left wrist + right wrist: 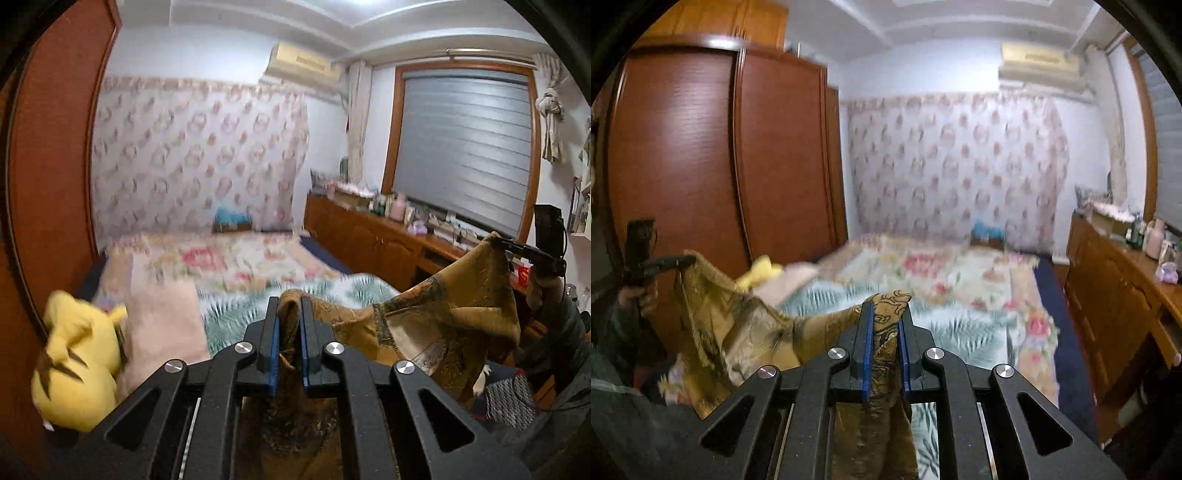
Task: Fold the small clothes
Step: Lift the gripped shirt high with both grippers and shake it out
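Note:
A golden-brown patterned garment [454, 314] hangs in the air above the bed, stretched between both grippers. My left gripper [290, 314] is shut on one corner of it, the cloth bunched between the blue pads. In the right wrist view, my right gripper [885, 321] is shut on another corner of the same garment [731, 325]. Each camera sees the other gripper pinching the far edge: the right gripper [506, 243] at the right side, the left gripper [685, 261] at the left side, each held by a hand.
Below lies a bed [236, 258] with a floral quilt and a leaf-print sheet [960, 325]. A yellow plush toy [77, 362] and a pink pillow [162, 332] sit at its left. A wooden wardrobe [720, 155] stands left, a cluttered wooden cabinet [388, 236] right.

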The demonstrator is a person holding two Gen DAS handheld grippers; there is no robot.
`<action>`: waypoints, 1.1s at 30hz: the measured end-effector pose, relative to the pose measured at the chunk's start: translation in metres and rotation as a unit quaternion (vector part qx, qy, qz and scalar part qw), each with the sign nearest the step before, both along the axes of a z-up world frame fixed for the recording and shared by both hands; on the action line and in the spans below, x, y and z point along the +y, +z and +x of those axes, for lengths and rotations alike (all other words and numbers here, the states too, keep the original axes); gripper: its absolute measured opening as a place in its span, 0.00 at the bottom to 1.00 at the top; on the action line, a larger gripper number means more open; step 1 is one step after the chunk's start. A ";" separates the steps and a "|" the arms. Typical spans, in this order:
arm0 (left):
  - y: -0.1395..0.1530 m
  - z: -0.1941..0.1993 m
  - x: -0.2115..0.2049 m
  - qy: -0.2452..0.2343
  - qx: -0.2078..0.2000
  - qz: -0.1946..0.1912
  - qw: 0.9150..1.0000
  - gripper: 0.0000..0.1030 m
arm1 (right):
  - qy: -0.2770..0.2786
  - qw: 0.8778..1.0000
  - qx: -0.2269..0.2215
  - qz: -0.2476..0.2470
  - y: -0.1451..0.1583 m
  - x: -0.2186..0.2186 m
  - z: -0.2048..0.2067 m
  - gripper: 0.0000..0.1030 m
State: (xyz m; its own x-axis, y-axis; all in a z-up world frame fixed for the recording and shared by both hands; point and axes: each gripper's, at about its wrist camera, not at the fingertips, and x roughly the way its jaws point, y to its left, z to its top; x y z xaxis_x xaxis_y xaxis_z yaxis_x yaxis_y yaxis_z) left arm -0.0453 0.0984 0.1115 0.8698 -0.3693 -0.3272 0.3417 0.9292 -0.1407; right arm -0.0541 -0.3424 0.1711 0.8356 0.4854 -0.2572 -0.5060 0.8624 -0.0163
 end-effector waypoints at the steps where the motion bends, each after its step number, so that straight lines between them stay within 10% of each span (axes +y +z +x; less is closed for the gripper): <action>1: 0.008 -0.003 0.001 0.002 -0.010 -0.001 1.000 0.09 | -0.002 1.000 -0.012 0.005 0.008 -0.002 -0.006 0.11; 21: 0.126 -0.037 0.033 0.042 -0.169 -0.006 0.985 0.09 | -0.020 0.987 -0.160 0.022 0.134 0.007 -0.090 0.11; 33: 0.050 0.103 0.037 0.094 -0.060 0.039 0.993 0.09 | -0.067 0.997 -0.033 -0.026 0.031 0.049 0.072 0.11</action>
